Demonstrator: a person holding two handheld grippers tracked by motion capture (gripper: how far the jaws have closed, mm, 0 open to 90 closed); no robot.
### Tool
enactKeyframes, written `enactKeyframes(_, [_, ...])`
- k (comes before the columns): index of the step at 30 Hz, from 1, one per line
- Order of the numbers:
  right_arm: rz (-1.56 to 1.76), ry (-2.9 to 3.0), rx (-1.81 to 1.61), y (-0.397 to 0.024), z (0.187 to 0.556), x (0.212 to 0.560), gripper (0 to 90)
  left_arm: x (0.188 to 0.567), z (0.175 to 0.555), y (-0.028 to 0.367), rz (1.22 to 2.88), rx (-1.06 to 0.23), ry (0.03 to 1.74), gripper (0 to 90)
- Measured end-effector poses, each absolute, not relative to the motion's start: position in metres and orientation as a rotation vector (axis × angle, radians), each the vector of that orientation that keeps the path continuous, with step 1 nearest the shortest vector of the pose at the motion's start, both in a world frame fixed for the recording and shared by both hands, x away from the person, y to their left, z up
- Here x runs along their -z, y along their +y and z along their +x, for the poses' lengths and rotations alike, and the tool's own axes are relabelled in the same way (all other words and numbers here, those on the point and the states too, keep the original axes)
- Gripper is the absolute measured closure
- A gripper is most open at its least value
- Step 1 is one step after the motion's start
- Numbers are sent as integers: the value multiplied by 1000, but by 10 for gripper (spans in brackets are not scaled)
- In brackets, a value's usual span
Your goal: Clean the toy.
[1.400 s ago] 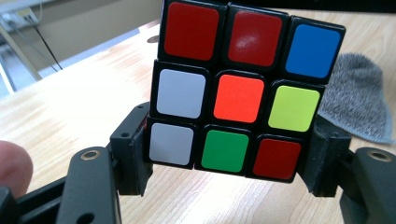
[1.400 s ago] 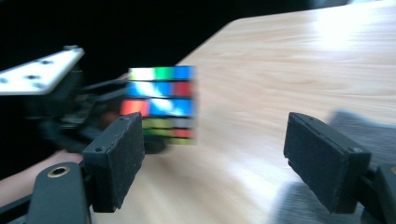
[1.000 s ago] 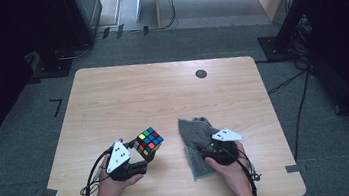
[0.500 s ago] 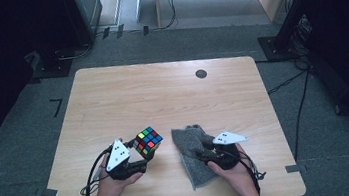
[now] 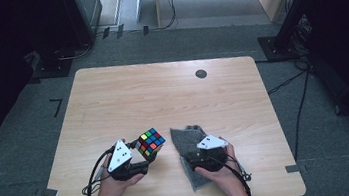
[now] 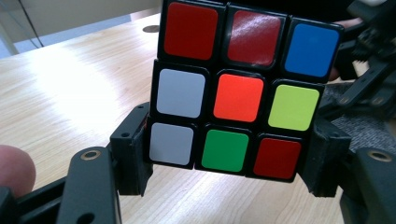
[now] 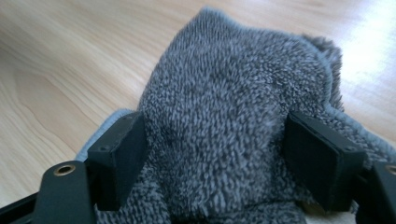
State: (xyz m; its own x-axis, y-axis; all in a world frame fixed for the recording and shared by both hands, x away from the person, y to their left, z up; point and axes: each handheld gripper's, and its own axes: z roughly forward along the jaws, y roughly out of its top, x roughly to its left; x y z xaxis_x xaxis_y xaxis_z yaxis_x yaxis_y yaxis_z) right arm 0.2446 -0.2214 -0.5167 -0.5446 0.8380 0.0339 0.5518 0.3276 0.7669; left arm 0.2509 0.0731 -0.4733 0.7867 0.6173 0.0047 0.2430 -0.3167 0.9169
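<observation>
A scrambled Rubik's cube [image 5: 150,143] is held just above the wooden table [image 5: 162,94] near its front edge. My left gripper [image 5: 142,157] is shut on the cube's lower part. In the left gripper view the cube [image 6: 233,88] faces me with red, blue, white, orange and green stickers, and the left gripper [image 6: 231,161] clamps its bottom row from both sides. A grey fuzzy cloth [image 5: 187,139] lies to the right of the cube. My right gripper [image 5: 197,156] is shut on a bunched fold of the cloth [image 7: 233,93], which bulges between the two jaws of the right gripper [image 7: 222,156].
A small black round cap [image 5: 201,73] sits in the tabletop at the back right. Bare wood stretches behind both grippers. Dark equipment stands and cables [image 5: 291,81] are on the floor around the table. The right gripper [image 6: 369,70] is close beside the cube.
My right gripper has drawn the cloth a little to the left, toward the cube, and the cloth has bunched up. The left gripper and cube have stayed almost still.
</observation>
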Motion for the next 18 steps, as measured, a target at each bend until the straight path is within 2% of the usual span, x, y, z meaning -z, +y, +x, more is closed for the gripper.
enactKeyframes(4, [1270,2229,-1057,-226,246,519,376,473,251,72,1901,-431,645,318])
enactKeyframes(8, [1313,2180,-1062,-232,243,519,641,474,250,69,1911,-417,624,319])
enactKeyframes(10, [1343,2166,-1073,-237,243,518,712,475,249,67,1914,-410,615,319])
enactKeyframes(18, [1277,2062,-1396,-243,231,484,739,484,247,58,1973,-397,572,319])
